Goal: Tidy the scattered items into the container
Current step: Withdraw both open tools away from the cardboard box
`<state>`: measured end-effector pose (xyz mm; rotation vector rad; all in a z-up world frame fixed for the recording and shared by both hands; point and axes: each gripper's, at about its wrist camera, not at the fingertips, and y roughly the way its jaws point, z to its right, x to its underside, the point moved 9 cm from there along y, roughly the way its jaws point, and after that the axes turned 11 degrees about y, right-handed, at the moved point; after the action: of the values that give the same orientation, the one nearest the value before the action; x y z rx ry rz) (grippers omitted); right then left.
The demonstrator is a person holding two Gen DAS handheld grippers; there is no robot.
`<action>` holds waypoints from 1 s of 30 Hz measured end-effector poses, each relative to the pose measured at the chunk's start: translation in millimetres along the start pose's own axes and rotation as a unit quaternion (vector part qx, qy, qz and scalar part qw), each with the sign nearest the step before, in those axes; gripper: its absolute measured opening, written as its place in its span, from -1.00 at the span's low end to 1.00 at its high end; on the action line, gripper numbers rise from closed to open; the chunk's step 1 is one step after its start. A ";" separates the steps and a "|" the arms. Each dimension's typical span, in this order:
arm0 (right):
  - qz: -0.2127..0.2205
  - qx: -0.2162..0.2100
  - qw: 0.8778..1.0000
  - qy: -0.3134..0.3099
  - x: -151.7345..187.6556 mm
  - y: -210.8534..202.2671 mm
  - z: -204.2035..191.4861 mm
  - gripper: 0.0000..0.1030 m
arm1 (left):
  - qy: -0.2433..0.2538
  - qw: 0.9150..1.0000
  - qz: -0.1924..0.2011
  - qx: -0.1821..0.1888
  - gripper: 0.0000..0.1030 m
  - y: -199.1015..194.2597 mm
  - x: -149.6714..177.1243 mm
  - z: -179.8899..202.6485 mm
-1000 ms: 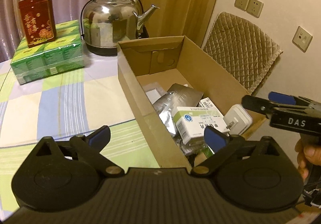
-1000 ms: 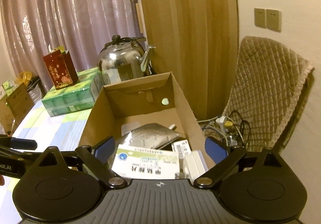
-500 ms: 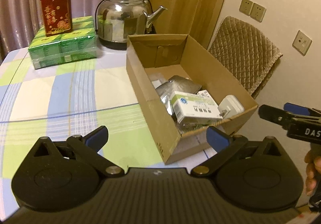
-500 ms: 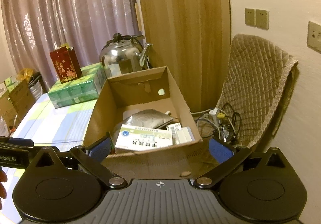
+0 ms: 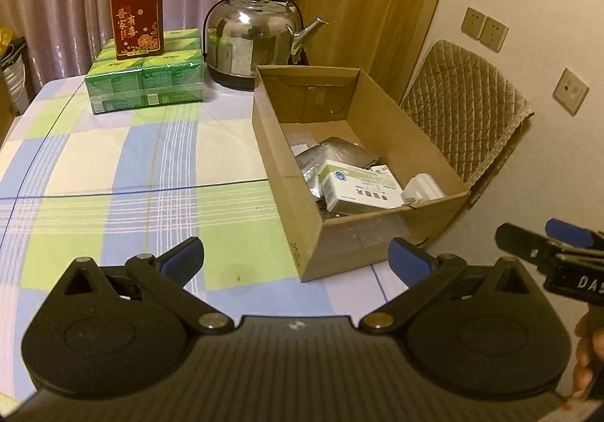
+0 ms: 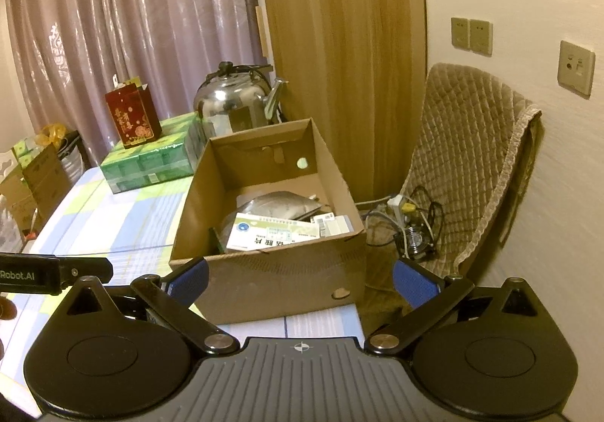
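Note:
An open cardboard box [image 5: 290, 172] [image 6: 279, 278] stands at the right end of the table. Inside lie a white and green medicine box [image 5: 358, 191] [image 6: 275, 233], silver foil pouches [image 5: 332, 153] [image 6: 279, 204] and a white charger [image 5: 421, 187]. My left gripper [image 5: 296, 261] is open and empty, held above the tablecloth in front of the box. My right gripper [image 6: 300, 278] is open and empty, held in front of the box's near wall. The right gripper also shows in the left wrist view [image 5: 547, 248]. The left gripper shows in the right wrist view [image 6: 56, 272].
A steel kettle [image 5: 256, 33] [image 6: 236, 97] stands behind the box. A green tissue pack [image 5: 147, 82] with a red gift bag [image 5: 136, 25] on it sits at the back left. A quilted chair [image 6: 479, 165] and a power strip with cables [image 6: 407, 218] are right of the table.
Both grippers have pulled back from above the box. The box and its contents now look smaller and farther away. More tablecloth shows in the left wrist view.

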<state>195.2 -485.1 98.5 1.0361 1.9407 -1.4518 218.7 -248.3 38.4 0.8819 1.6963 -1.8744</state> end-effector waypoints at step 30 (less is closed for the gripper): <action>-0.023 0.003 1.000 -0.011 19.2 -19.5 -10.5 0.96 | -0.005 1.000 -0.006 -0.008 0.99 -20.7 25.0 12.5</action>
<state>168.7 -472.6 98.2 0.9816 1.9574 -1.4891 184.9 -255.8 35.1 0.8571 1.7109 -1.8676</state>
